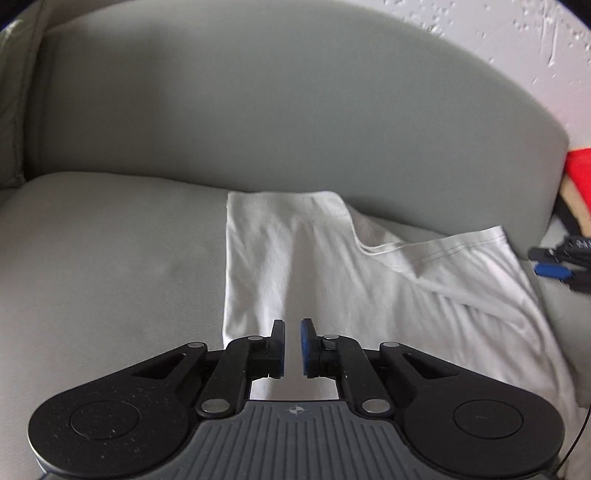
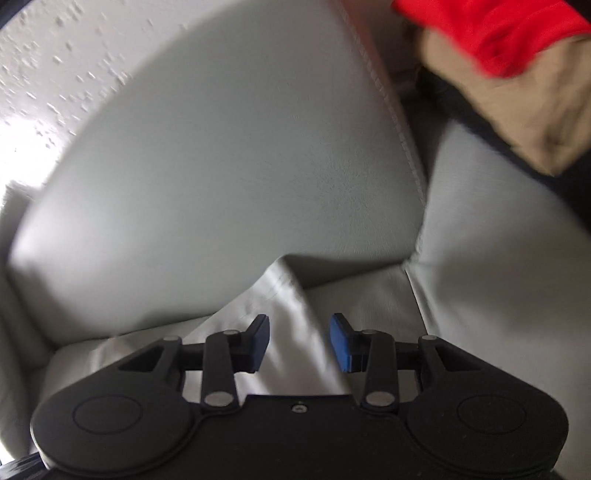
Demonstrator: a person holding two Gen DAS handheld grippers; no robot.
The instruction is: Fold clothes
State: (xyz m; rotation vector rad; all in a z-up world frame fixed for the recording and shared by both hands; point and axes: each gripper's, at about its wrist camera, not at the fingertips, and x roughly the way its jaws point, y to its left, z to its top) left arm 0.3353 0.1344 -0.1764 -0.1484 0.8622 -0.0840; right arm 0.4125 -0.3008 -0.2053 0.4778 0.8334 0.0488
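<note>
A white garment [image 1: 332,280] lies spread on the grey sofa seat [image 1: 110,266], its hemmed edge [image 1: 454,247] turned up toward the right. My left gripper [image 1: 293,325] hovers over the garment's near-left part, its jaws a narrow gap apart with nothing between them. In the blurred right wrist view, my right gripper [image 2: 300,325] is open wide above a raised fold of the white garment [image 2: 291,295], which runs under the gap between its fingers. I cannot tell whether the pads touch the cloth.
The sofa backrest [image 1: 258,110] rises close behind the garment. A red cloth [image 2: 491,33] and a tan cloth [image 2: 524,118] are piled at the sofa's right end. A black and blue device [image 1: 554,266] shows at the right edge. A textured white wall [image 1: 517,44] stands behind.
</note>
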